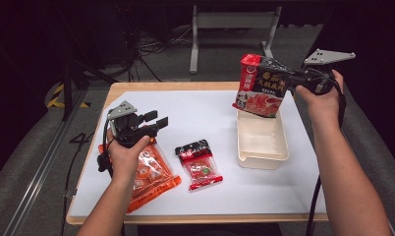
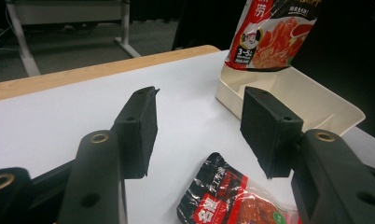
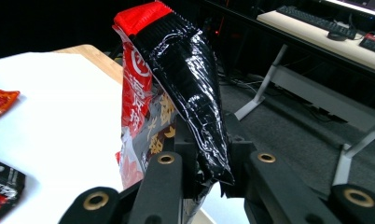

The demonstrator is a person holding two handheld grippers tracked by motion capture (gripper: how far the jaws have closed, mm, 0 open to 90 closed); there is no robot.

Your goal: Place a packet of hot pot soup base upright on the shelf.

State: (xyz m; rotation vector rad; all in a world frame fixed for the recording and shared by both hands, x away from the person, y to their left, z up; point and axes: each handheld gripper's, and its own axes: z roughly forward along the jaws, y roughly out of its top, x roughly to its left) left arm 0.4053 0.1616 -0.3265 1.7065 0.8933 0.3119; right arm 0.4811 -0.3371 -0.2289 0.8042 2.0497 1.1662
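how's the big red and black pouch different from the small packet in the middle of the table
The big pouch hangs upright, clamped in the right gripper over the cream tray; the small packet lies flat and untouched on the white sheet. The big pouch is clearly larger. Both are red-and-black printed food packs.

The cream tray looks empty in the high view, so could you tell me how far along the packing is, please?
Done: nothing lies in the cream tray yet. In hand: the right gripper holds the red-and-black pouch above it. Left: the small red packet and the orange packet on the table; the left gripper is open.
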